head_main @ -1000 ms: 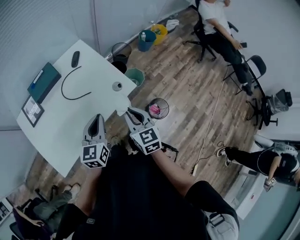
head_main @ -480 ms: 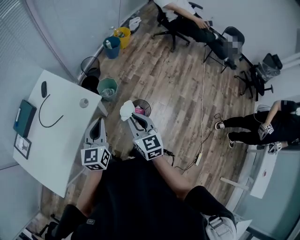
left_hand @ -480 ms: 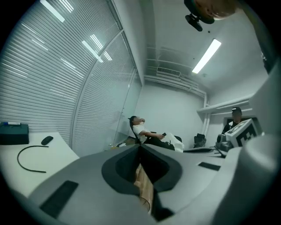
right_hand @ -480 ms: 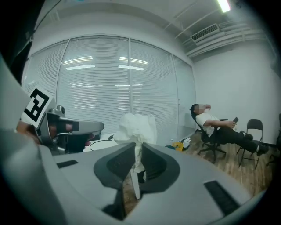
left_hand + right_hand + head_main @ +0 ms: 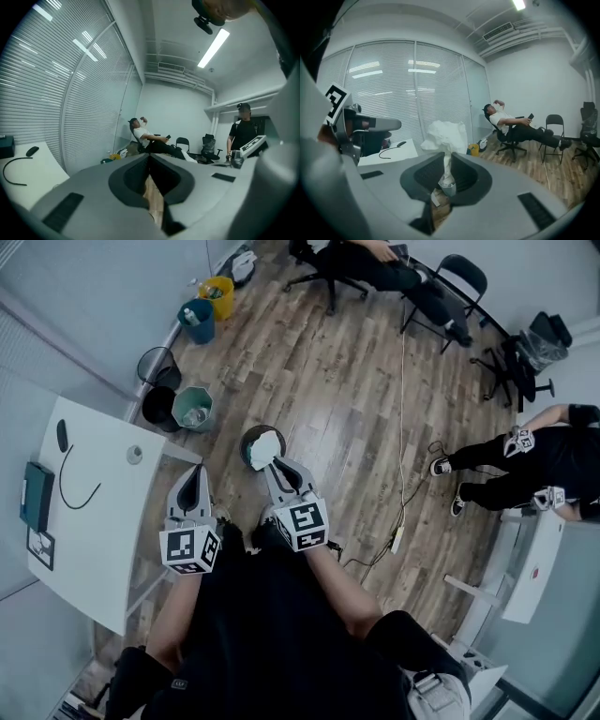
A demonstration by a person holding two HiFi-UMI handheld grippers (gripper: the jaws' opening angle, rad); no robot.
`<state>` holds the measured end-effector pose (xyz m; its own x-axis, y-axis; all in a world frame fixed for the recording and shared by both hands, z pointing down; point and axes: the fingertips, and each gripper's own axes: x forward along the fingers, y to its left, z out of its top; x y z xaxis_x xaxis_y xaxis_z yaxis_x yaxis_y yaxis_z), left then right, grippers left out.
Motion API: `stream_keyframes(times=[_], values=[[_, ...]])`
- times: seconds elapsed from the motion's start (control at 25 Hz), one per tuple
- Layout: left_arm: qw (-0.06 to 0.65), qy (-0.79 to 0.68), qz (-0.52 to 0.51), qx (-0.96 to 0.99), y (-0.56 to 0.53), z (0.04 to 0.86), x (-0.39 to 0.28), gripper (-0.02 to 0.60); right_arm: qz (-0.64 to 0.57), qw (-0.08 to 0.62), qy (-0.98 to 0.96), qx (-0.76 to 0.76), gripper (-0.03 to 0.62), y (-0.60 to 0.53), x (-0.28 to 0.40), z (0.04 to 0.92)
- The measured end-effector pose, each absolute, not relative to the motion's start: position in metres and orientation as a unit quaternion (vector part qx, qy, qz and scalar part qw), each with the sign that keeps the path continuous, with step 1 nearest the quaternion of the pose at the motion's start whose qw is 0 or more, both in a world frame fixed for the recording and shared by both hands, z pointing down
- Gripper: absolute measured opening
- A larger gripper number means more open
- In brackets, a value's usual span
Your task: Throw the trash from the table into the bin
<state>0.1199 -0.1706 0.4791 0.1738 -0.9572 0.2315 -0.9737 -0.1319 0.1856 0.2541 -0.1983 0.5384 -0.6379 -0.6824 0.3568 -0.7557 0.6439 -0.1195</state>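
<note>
Crumpled tissue (image 5: 445,134) looks light, soft and easy to tear. The right tool (image 5: 446,157) pinches its lower tail, holding it over the bin (image 5: 246,438) at two o'clock from the worktop (image 5: 98,521). The left tool (image 5: 149,157) is closed and empty.

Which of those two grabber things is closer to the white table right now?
Left. The left gripper hangs at the edge of the white table; the right gripper, clamping a crumpled tissue, is farther off, over the wooden floor.
</note>
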Motion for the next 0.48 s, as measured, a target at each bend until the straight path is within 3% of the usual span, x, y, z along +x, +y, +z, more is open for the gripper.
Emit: stream_keyframes(times=[0.48], values=[[0.175,-0.581,0.049,0.793,-0.275,0.519,0.136,0.006,0.191,0.206,-0.851,0.444,0.051,-0.254,0.261,0.626]])
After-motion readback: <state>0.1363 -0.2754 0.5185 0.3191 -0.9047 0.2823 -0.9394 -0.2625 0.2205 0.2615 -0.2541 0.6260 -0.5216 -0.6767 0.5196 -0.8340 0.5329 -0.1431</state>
